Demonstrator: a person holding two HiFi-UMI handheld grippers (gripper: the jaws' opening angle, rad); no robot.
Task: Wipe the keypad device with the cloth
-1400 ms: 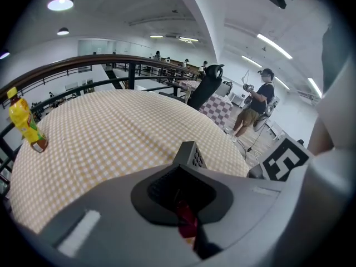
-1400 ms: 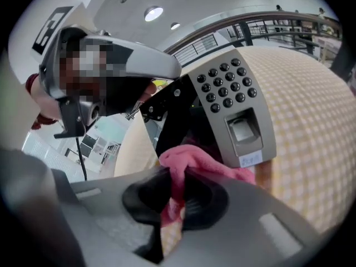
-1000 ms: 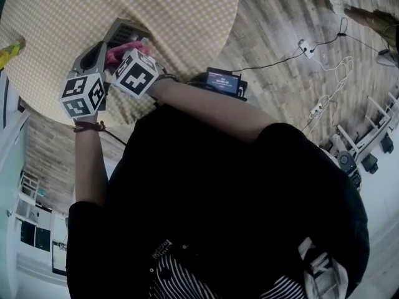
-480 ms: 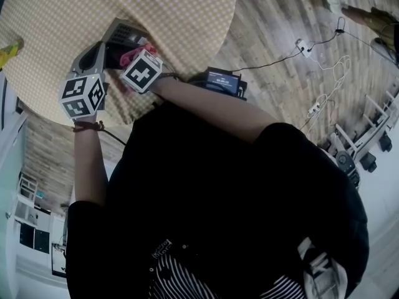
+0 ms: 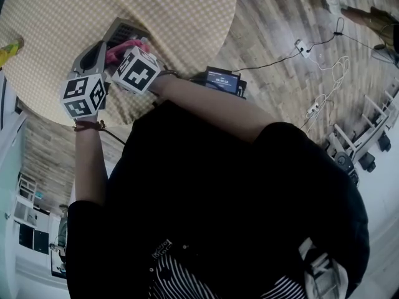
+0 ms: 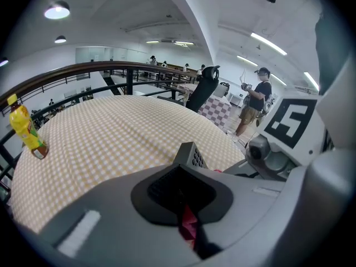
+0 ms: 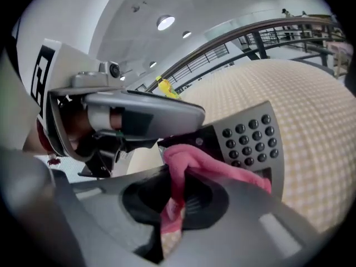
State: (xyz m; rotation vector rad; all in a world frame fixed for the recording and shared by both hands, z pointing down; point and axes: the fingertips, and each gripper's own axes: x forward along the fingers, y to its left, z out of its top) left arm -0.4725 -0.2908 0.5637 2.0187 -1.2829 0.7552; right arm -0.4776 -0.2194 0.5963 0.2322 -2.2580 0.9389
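The grey keypad device (image 5: 124, 30) lies near the round table's edge, its dark keys (image 7: 250, 141) facing up. My left gripper (image 5: 105, 47) is shut on the device's end, and a grey corner with holes (image 6: 192, 156) pokes out past its jaws (image 6: 181, 199). My right gripper (image 5: 123, 56) is shut on the pink cloth (image 5: 120, 50). The cloth (image 7: 194, 160) drapes from the right gripper (image 7: 175, 199) onto the device face beside the keys. A strip of pink cloth (image 6: 188, 222) shows through the left jaws.
A checkered tablecloth (image 5: 162, 17) covers the table. A yellow bottle (image 5: 9, 52) stands at its far left edge, also visible as the bottle (image 6: 25, 127). A black box with a screen (image 5: 221, 80) and cables (image 5: 318, 48) are on the wooden floor. A person (image 6: 258, 102) stands beyond the table.
My right gripper carried the cloth slightly right across the device, then came back left. The left gripper and the device stayed put.
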